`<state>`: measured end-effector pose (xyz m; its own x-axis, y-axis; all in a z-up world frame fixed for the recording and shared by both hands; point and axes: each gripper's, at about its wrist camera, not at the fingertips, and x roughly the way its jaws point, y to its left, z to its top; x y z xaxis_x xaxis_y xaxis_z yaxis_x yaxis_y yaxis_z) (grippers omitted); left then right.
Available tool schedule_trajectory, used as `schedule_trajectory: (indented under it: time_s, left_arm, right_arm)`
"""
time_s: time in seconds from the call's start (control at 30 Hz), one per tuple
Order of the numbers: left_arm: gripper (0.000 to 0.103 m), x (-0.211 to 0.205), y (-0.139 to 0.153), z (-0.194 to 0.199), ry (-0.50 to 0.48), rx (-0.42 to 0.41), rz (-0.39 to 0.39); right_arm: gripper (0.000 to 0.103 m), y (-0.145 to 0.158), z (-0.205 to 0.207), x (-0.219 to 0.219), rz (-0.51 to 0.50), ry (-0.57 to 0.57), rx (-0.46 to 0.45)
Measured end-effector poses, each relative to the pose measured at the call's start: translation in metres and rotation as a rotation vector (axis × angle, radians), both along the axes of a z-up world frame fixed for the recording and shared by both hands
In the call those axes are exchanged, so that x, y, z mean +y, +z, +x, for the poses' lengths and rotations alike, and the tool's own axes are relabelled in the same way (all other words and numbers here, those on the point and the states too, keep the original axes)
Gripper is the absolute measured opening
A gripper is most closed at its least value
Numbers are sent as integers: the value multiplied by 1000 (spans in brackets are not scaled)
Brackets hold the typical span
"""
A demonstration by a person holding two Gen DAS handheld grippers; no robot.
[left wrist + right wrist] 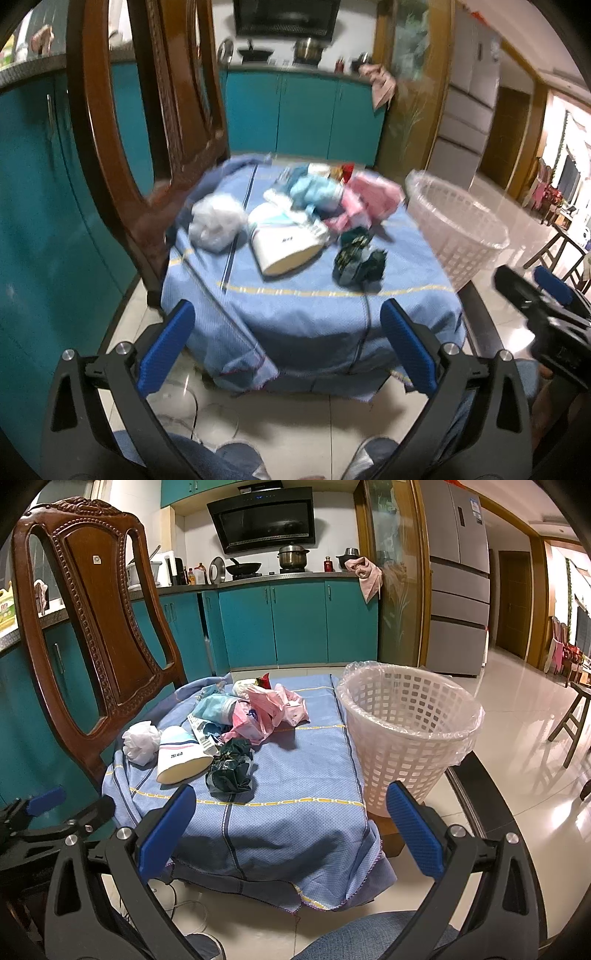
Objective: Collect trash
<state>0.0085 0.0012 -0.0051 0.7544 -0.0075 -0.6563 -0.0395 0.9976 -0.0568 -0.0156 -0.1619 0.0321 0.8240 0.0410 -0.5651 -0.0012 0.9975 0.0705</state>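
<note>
Trash lies on a blue cloth (295, 812) over a low table: a white crumpled tissue (140, 744), a paper cup on its side (181, 760), a dark green crumpled wrapper (231, 770), pink wrappers (273, 710) and pale blue packaging (212, 707). A white lined basket (406, 731) stands at the cloth's right edge. My left gripper (288, 343) is open and empty, short of the table's near edge; tissue (216, 221), cup (284, 243), wrapper (356, 260) and basket (458, 232) lie ahead. My right gripper (291, 825) is open and empty, over the near cloth edge.
A carved wooden chair (96, 627) stands at the table's left. Teal kitchen cabinets (295, 624) and a stove counter lie behind, a fridge (458, 579) to the right. The floor is glossy tile. Cables lie on the floor under the table. The right gripper shows in the left wrist view (546, 295).
</note>
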Motion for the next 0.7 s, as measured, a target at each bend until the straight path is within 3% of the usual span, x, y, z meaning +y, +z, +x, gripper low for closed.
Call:
schedule_trajectory:
  time_s: [0.07, 0.17, 0.27, 0.37, 0.53, 0.7]
  left_arm:
    - [100, 0, -3, 4, 26, 26, 39]
    - [100, 5, 0, -3, -31, -21, -38]
    - [100, 10, 2, -3, 15, 8, -32]
    - [100, 12, 5, -4, -13, 9, -67]
    - [100, 5, 5, -6, -29, -18, -6]
    - [100, 25, 12, -16, 8, -168, -132]
  right_arm:
    - [100, 3, 0, 2, 8, 1, -1]
    - [100, 5, 0, 6, 13, 5, 2]
    - [100, 4, 0, 8, 12, 11, -4]
    - [100, 1, 1, 5, 13, 16, -4]
    - [100, -4, 7, 12, -13, 65, 29]
    - [100, -15, 23, 22, -31, 115, 64]
